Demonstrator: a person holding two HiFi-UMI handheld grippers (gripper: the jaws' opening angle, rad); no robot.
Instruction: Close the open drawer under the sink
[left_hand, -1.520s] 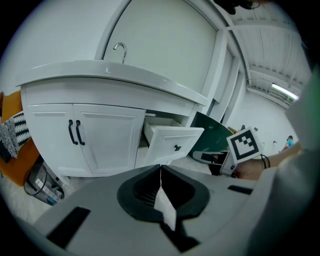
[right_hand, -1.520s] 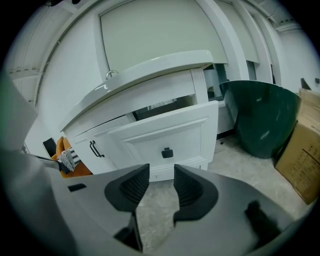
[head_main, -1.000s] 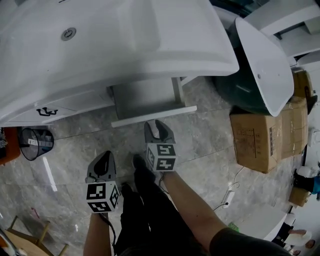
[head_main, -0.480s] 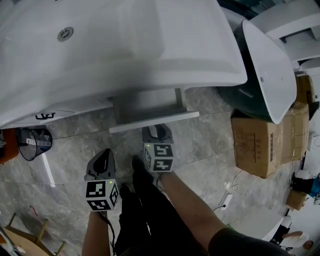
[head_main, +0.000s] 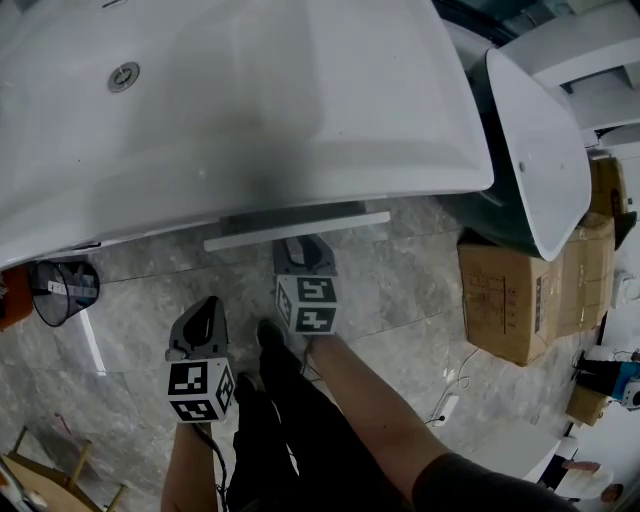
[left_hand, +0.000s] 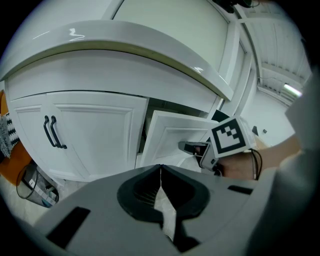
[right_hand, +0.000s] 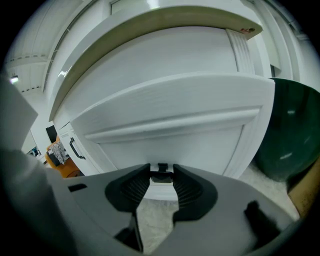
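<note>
Though its fingers (right_hand: 134, 187) have just narrowed slightly, the right gripper (right_hand: 161, 181) stands open, the drawer's dark handle (right_hand: 161, 173) between the tips. The drawer (head_main: 295, 230) juts slightly from under the sink (head_main: 250, 90). The left gripper (left_hand: 160, 171), fingers together and empty, hangs out in front of the sink.

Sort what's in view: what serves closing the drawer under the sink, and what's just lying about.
For the job: drawer, sink, right gripper, jaws apart, just narrowed slightly.
Lying about: wire bin, cardboard box, dark green tub, left gripper, shut.
</note>
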